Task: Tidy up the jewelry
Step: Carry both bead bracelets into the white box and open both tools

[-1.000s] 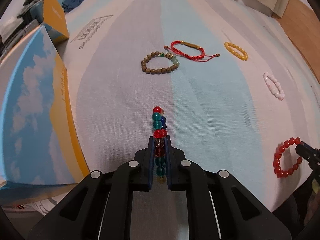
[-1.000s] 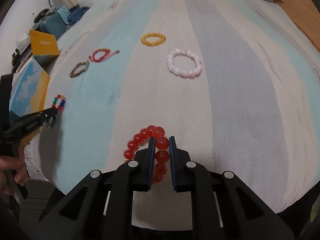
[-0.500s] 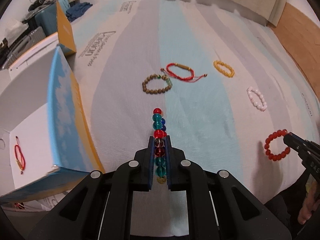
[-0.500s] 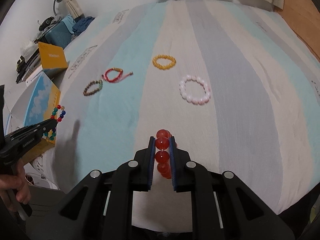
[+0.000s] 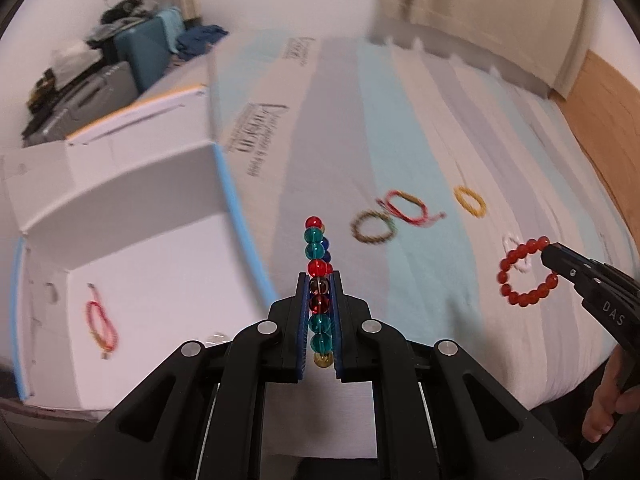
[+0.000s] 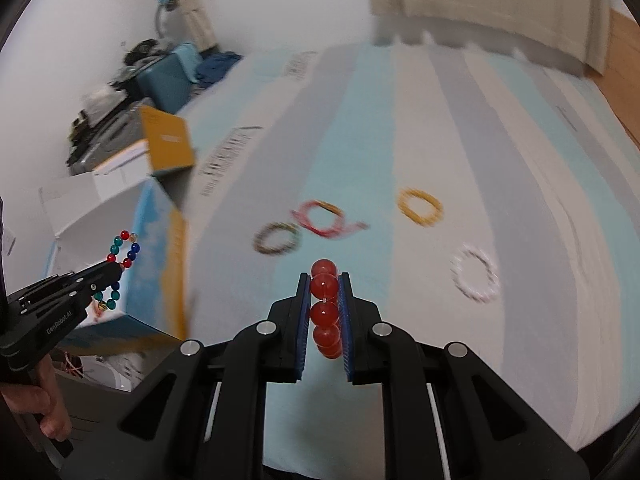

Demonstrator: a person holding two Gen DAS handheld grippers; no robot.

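Note:
My left gripper is shut on a multicolour bead bracelet, held in the air beside the open white box; both also show in the right wrist view, gripper and bracelet. My right gripper is shut on a red bead bracelet, lifted above the striped bedsheet; it also shows in the left wrist view. A red cord bracelet lies inside the box.
On the sheet lie a brown bead bracelet, a red cord bracelet, a yellow bracelet and a white one. Suitcases and clutter stand behind the box. A yellow flap sticks up from the box.
Both grippers have risen with their bracelets. The left has swung toward the box, so its inside and the cord bracelet show more. The red bracelet hangs higher off the sheet.

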